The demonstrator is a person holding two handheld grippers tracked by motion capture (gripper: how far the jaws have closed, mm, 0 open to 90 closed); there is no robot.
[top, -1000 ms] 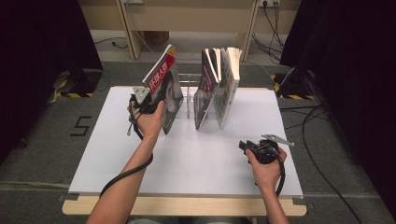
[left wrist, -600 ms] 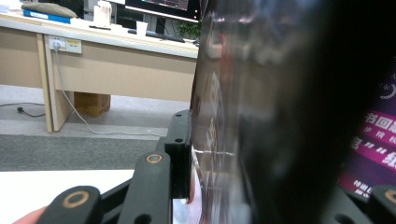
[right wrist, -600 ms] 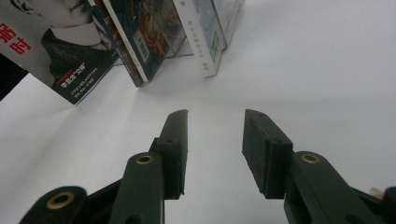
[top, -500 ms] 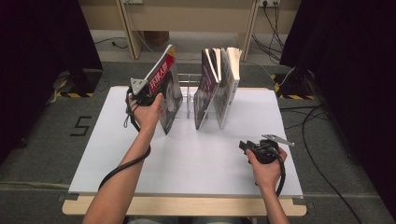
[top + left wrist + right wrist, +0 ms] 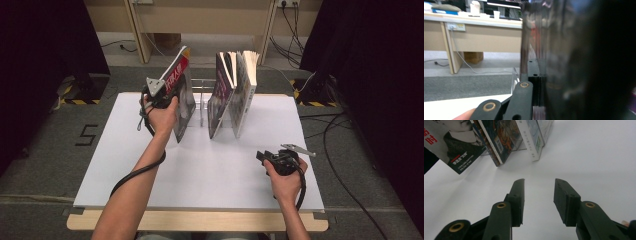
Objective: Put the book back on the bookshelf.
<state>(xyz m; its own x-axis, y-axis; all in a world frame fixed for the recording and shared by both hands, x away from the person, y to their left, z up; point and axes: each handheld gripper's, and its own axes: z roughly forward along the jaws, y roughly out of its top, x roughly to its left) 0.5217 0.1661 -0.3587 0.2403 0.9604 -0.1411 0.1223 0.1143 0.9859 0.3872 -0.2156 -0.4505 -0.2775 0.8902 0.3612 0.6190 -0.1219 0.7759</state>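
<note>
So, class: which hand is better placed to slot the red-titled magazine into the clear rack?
Left. The left gripper has just closed its jaws on the red-titled magazine beside the clear rack; the right gripper rests open, apart, near the white table's front edge.

Left gripper (image 5: 165, 97) clamped on tilted magazine (image 5: 181, 92), right gripper (image 5: 262, 156) resting apart on white table (image 5: 200, 170)

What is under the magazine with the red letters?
The magazine, clamped in the left gripper, hangs tilted over the white table, casting a shadow there. Its lowest corner's contact with the table can't be judged.
</note>
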